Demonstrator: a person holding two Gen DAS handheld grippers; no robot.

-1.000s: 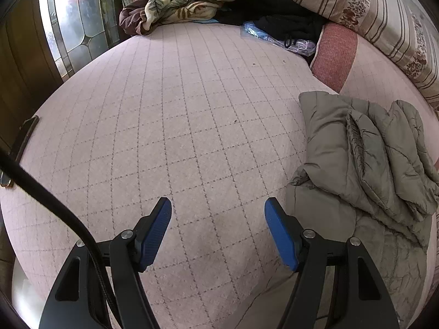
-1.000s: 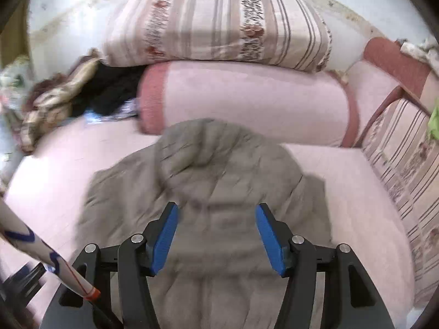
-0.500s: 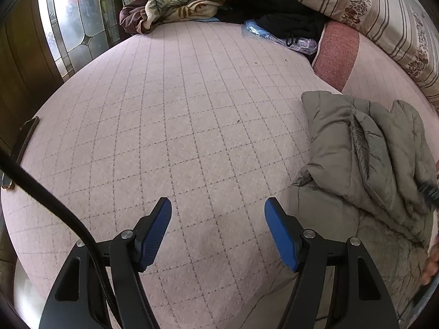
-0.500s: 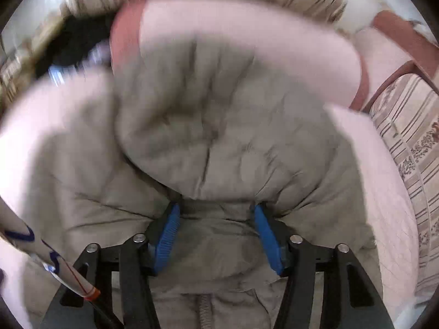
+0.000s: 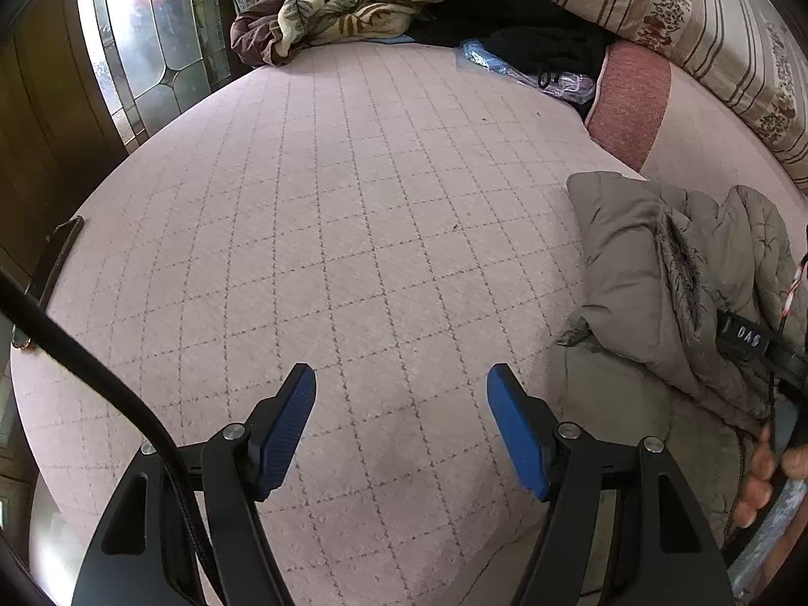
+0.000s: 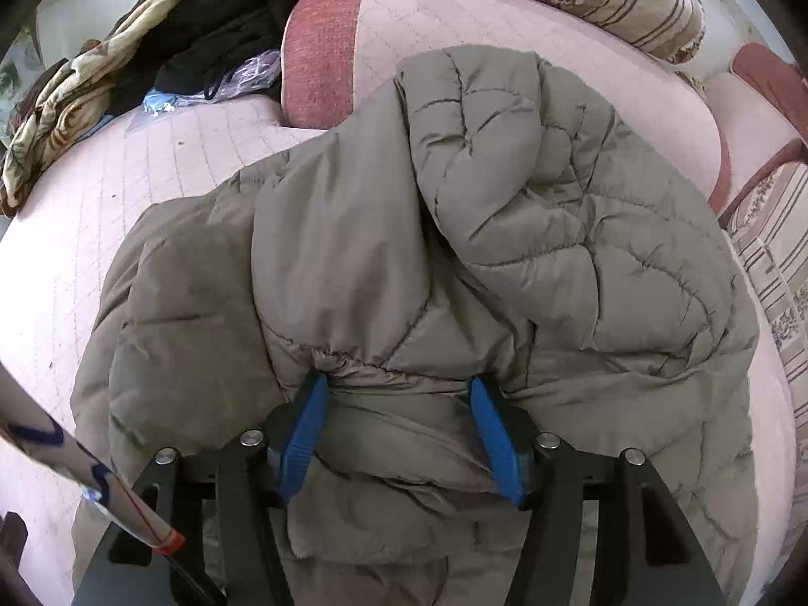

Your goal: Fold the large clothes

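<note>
The right claw straddles a bunched fold of the grey jacket, grip uncertain; the left claw is released above the bed.

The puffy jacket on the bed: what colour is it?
Greyish olive, quilted jacket; clearest in the right wrist view.

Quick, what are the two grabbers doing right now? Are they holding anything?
Left gripper: open, holding nothing, above the bed.
Right gripper: around a fold of the jacket; grip cannot be told.

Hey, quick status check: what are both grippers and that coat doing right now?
Left gripper open, empty, over the pink quilted bedspread. Right gripper straddling a bunched fold of the grey-green padded jacket. Nothing in the way.
</note>
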